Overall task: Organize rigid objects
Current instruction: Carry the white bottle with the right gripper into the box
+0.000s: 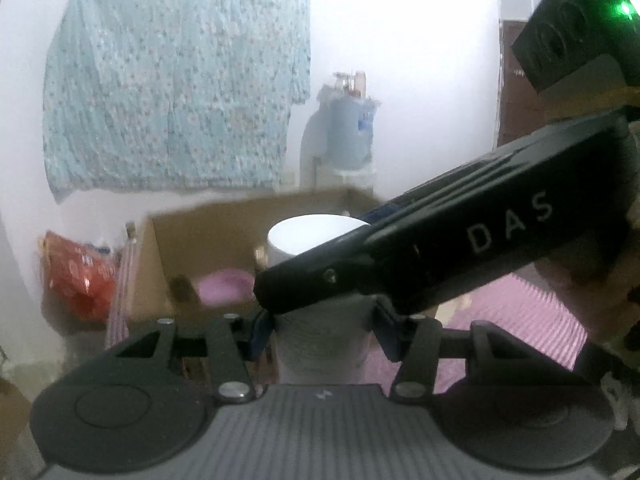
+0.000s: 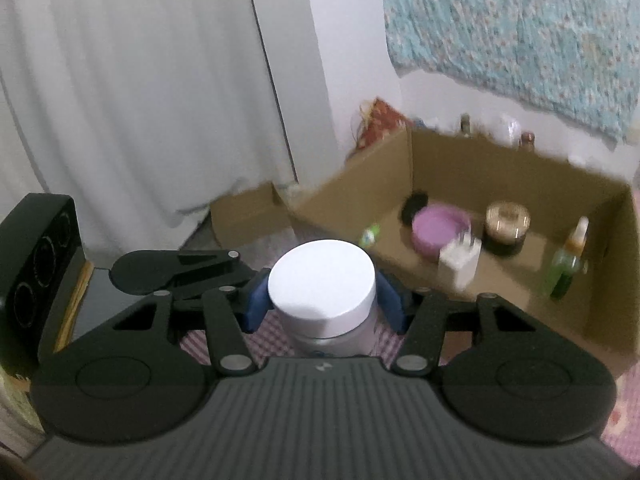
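Both tools pinch one white-lidded jar [image 2: 322, 280]: left tool [image 1: 320, 332] low on its body, right tool [image 2: 320, 300] beneath the lid. Upright jar; cardboard box [image 2: 520, 184] lies ahead, rightward, right tool nearer.

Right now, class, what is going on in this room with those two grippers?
A person is tidying rigid items with a hand-held gripper in each hand. Both the left gripper and the right gripper are clamped on one white-lidded cylindrical jar, gripping it from different sides. Beyond it stands an open brown cardboard box, already holding a pink plastic bowl, a green spray bottle and a white charger plug.
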`<act>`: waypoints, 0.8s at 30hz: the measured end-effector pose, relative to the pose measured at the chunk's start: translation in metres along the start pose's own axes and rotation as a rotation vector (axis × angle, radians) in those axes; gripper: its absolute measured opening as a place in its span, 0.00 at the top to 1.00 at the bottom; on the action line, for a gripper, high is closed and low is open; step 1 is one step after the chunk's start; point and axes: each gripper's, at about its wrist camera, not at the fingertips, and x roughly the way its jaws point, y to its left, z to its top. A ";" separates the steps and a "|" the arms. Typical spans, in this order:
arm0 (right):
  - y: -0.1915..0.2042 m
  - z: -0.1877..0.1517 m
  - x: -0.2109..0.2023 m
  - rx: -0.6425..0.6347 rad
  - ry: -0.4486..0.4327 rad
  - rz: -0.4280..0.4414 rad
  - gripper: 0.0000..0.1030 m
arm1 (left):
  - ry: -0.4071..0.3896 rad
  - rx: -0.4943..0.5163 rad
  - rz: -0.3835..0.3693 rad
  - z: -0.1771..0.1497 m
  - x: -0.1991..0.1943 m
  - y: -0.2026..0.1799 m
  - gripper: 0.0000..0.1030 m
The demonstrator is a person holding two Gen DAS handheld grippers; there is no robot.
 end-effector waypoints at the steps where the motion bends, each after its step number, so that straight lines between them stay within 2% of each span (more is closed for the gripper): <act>1: 0.000 0.008 -0.006 -0.012 -0.017 0.001 0.47 | -0.014 -0.002 -0.005 0.009 -0.003 0.001 0.48; 5: -0.001 0.040 -0.027 -0.052 -0.078 -0.005 0.47 | -0.057 -0.008 -0.040 0.046 -0.001 0.007 0.48; 8: -0.014 0.064 -0.036 -0.068 -0.106 -0.021 0.47 | -0.070 0.016 -0.054 0.071 0.014 0.008 0.48; 13: -0.062 0.086 -0.030 0.003 -0.082 -0.042 0.47 | -0.018 -0.005 -0.109 0.091 0.064 0.012 0.48; 17: -0.105 0.079 -0.014 0.086 -0.039 -0.061 0.47 | 0.070 -0.050 -0.158 0.088 0.110 0.014 0.48; 24: -0.161 0.034 0.023 0.211 0.035 -0.060 0.47 | 0.222 -0.088 -0.204 0.071 0.169 0.015 0.48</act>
